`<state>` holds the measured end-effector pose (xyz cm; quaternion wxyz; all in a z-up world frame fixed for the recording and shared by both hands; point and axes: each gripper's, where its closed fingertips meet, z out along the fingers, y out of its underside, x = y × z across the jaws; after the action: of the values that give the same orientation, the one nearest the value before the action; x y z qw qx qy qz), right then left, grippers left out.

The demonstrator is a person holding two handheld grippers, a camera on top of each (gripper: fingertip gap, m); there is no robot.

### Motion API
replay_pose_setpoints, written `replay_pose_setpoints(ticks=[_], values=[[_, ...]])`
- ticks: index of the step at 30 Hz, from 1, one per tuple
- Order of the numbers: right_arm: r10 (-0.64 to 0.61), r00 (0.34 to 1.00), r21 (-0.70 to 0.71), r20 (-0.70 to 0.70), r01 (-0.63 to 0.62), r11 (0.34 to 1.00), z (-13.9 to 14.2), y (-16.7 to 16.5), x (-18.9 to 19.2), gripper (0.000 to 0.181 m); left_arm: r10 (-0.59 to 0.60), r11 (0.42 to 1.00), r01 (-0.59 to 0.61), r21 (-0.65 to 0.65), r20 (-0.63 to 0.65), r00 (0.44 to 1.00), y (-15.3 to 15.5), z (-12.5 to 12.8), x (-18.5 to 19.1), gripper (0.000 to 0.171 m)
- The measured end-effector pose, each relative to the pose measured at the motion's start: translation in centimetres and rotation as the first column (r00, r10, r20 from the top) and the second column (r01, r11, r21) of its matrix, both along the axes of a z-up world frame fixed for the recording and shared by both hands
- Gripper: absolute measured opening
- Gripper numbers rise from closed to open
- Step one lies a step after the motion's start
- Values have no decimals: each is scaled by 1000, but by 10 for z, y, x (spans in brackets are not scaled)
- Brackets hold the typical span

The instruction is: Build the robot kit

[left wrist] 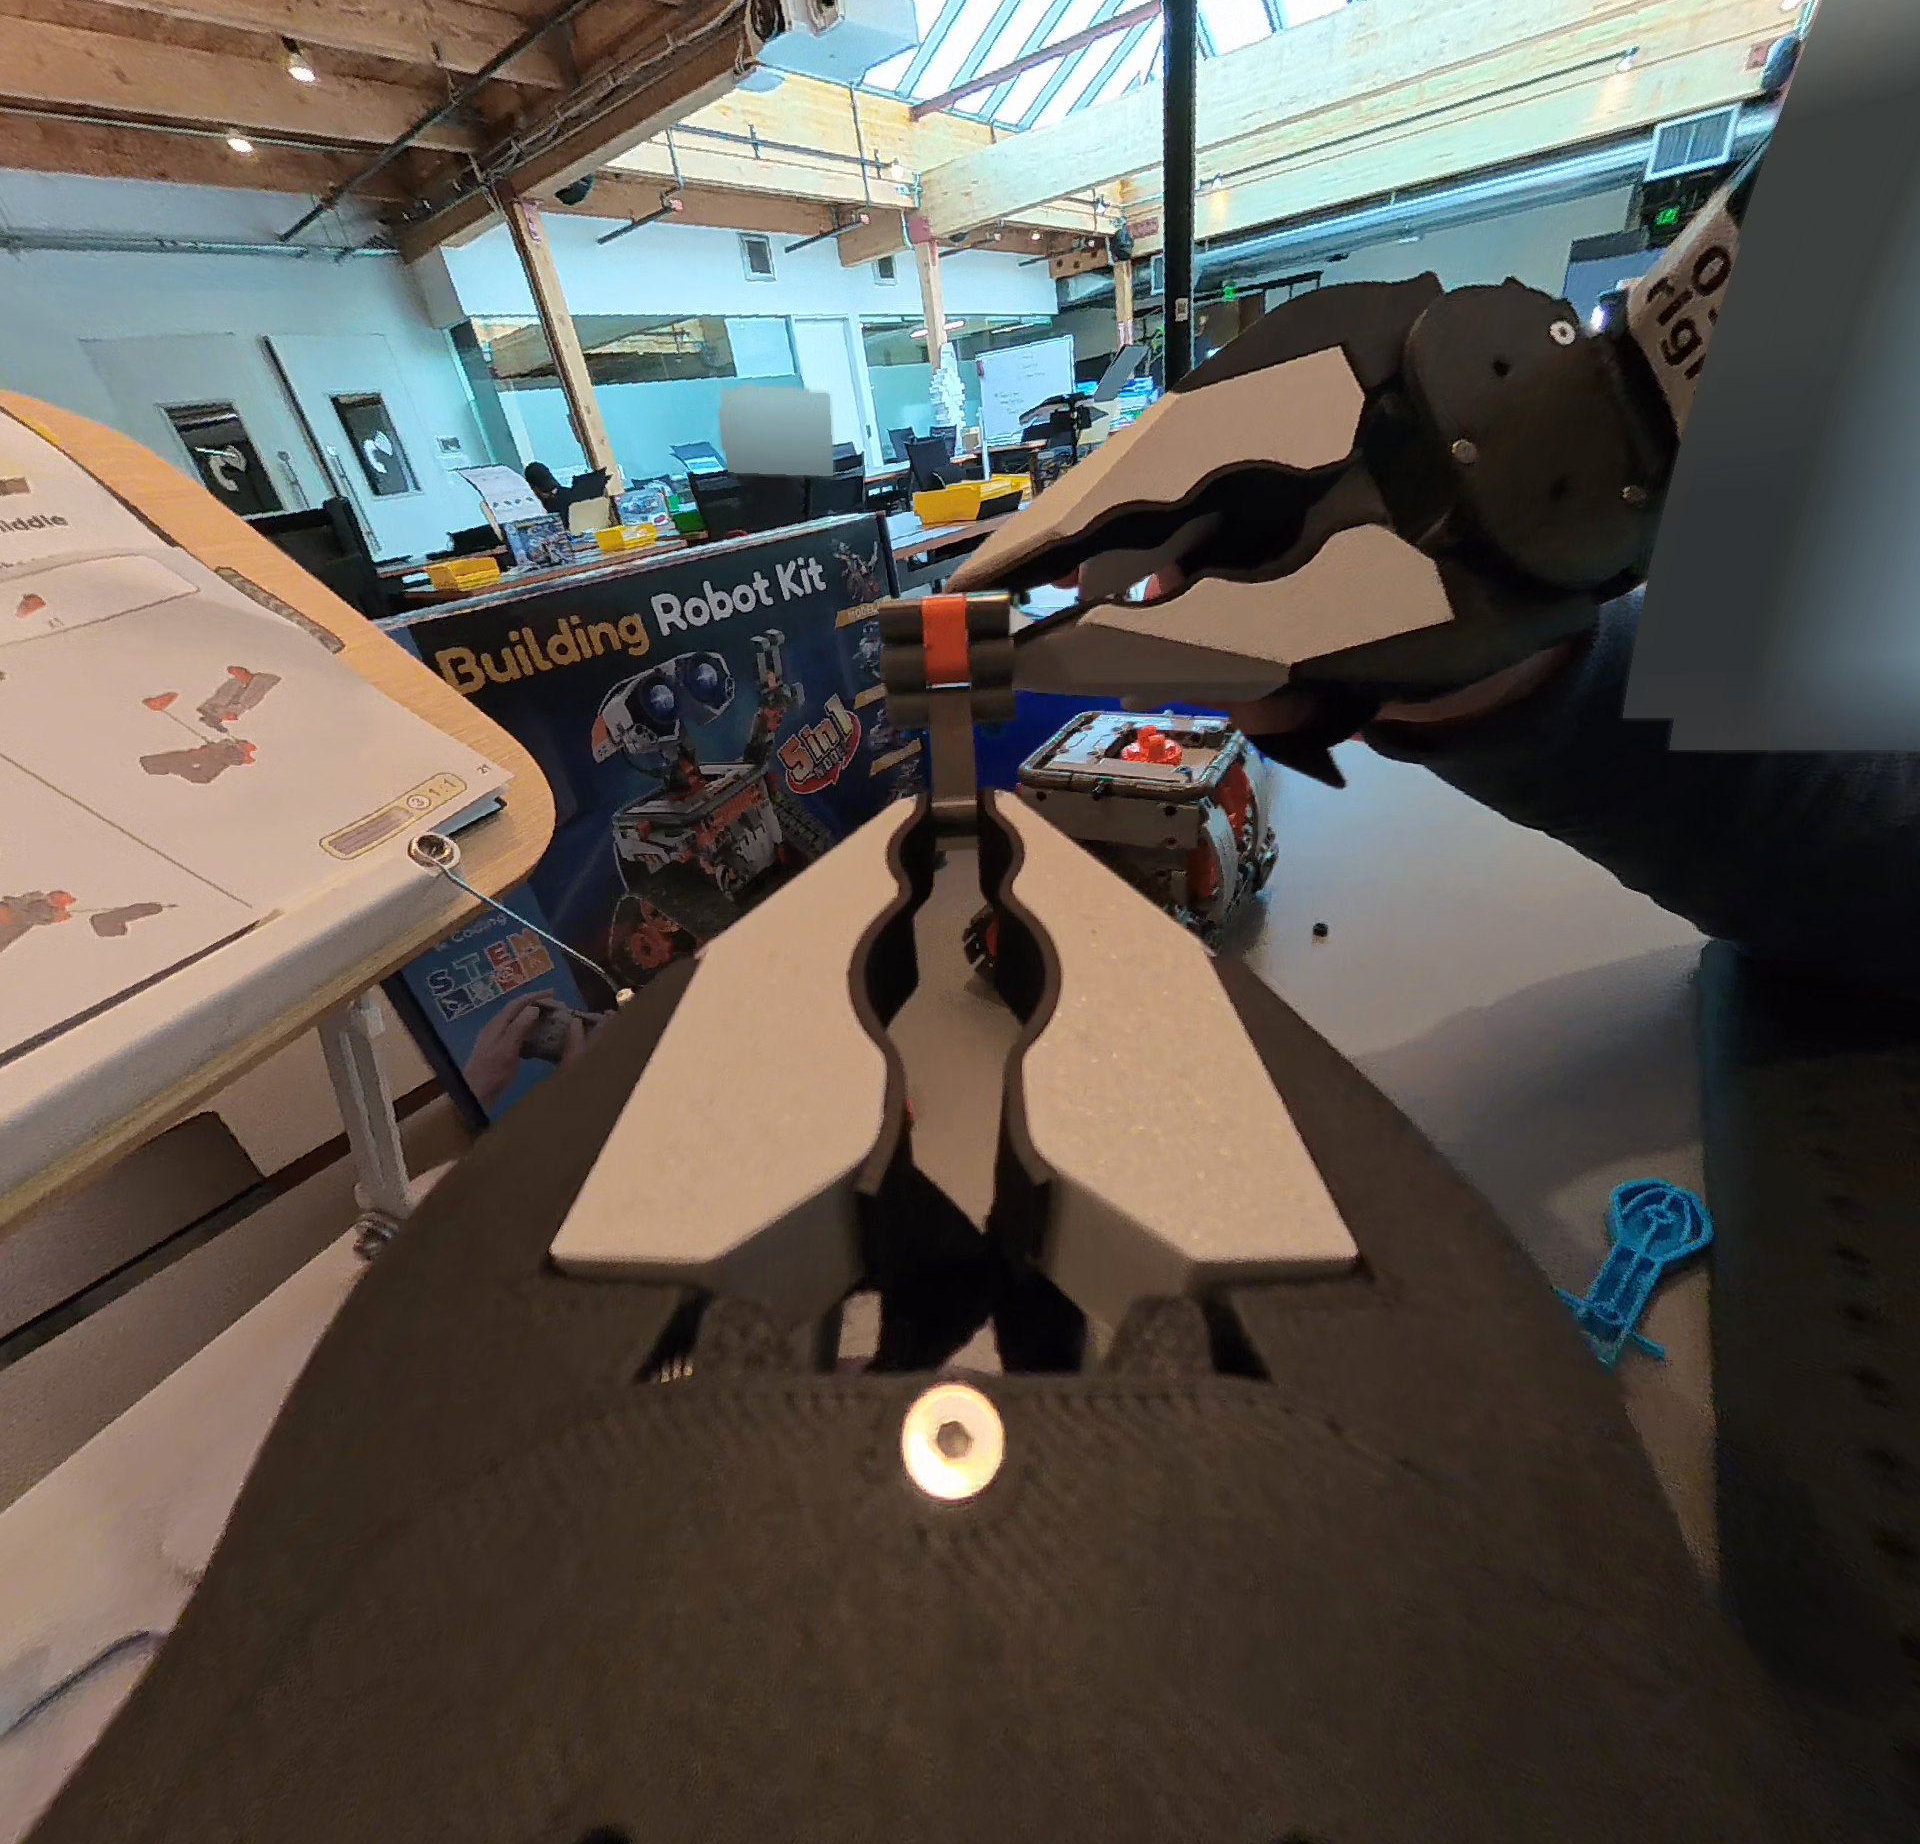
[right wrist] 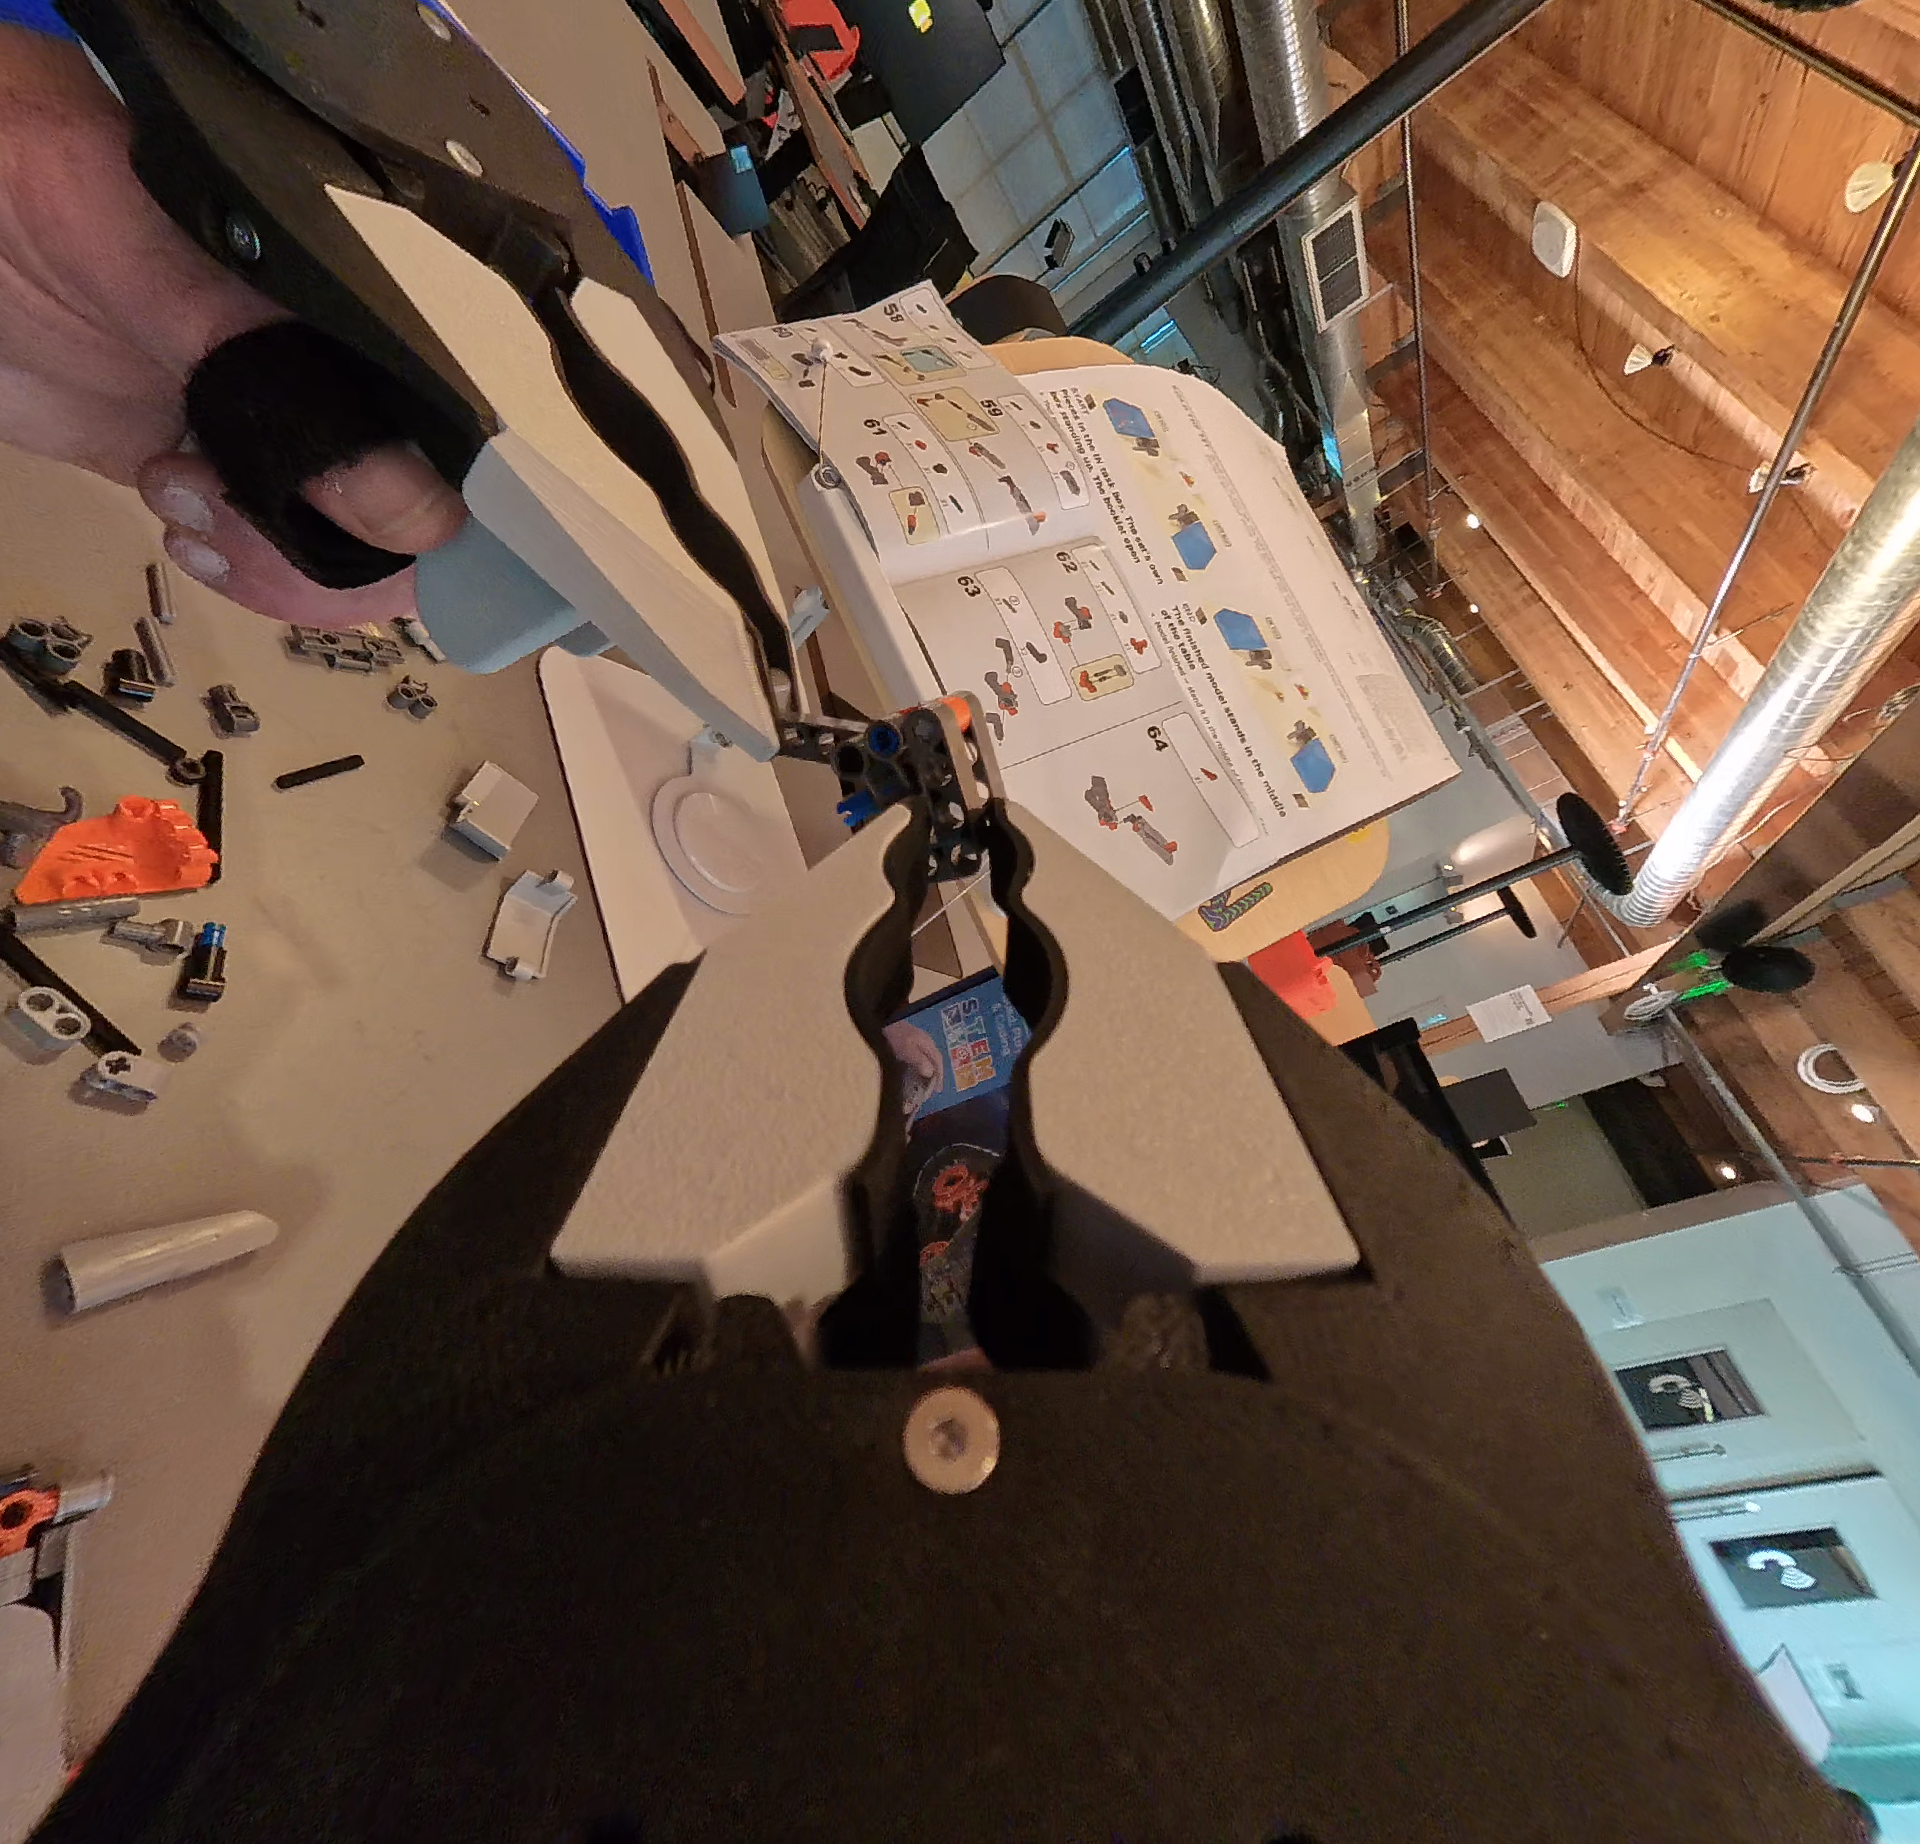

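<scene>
The left gripper (left wrist: pixel 951 818) is clamped on the lower end of a small brick assembly (left wrist: pixel 945 688), a dark grey stem that rises straight out from between the fingertips and ends in a short crossbar of grey barrels with an orange band at its middle. Seen from the left wrist, the stem's long axis runs up and away along the fingers, while the crossbar lies across it, left to right. The right gripper (left wrist: pixel 1023 615) comes in from the upper right, its two grey fingers nearly together, with the tips at the right end of that crossbar; whether they pinch it or only touch it is hard to tell there.

From the right wrist, the right gripper (right wrist: pixel 951 812) is closed on the same brick assembly (right wrist: pixel 914 755) at a black perforated beam that sticks out from the fingertips, with blue pins and an orange piece at the far end. The left gripper (right wrist: pixel 774 729) meets the assembly from the upper left, a hand (right wrist: pixel 125 340) around its handle.

Behind the assembly, an open instruction booklet (right wrist: pixel 1091 589) rests on a tilted wooden stand. A kit box (left wrist: pixel 665 745) stands upright beyond the left gripper, and a partly built grey and orange model (left wrist: pixel 1153 818) sits on the dark surface (left wrist: pixel 1455 1015) just right of it. Loose grey, black and orange parts (right wrist: pixel 125 849) lie scattered on the tan surface (right wrist: pixel 343 1015) at the left of the right wrist view.
</scene>
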<state>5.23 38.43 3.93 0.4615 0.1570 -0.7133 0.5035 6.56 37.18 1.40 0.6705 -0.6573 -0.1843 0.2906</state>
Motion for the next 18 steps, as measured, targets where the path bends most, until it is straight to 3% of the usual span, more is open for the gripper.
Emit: replay_pose_setpoints(ticks=[10, 18], values=[[-8, 999, 23, -52, 10, 1000, -2, 1, 0, 9, 82, 990, -93, -103, -109, 991, -2, 0, 0, 6], [8, 1000, 12, -6, -8, 1000, -4, 0, -1, 9, 33, 998, -34, -46, -33, 999, -1, -1, -1, 6]])
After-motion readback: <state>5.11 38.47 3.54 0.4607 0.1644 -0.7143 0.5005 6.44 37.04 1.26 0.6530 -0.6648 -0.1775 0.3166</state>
